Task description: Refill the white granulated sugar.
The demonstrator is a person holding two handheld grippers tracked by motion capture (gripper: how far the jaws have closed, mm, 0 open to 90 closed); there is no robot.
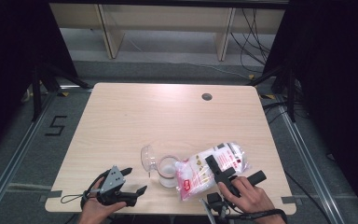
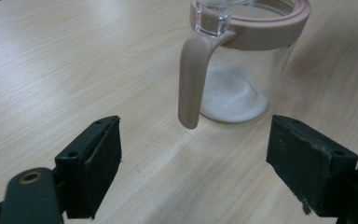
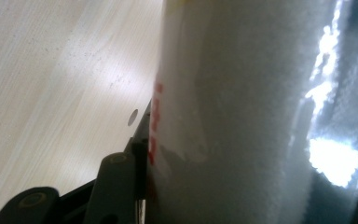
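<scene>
Pale wood covers the surface (image 1: pixel 121 121), which stands on grey floor between black curtains, with a shelf frame behind. From the high view, my right claw (image 1: pixel 221 170) clamps a clear bag (image 1: pixel 214 163) of white grains, tilted toward the glass jar (image 1: pixel 168 171) near the front edge. My left claw (image 1: pixel 133 184) hovers apart. Its own view shows the jaws wide, empty, facing the jar's handle (image 2: pixel 191 79). My right claw's view shows the bag pressed against one jaw.
</scene>
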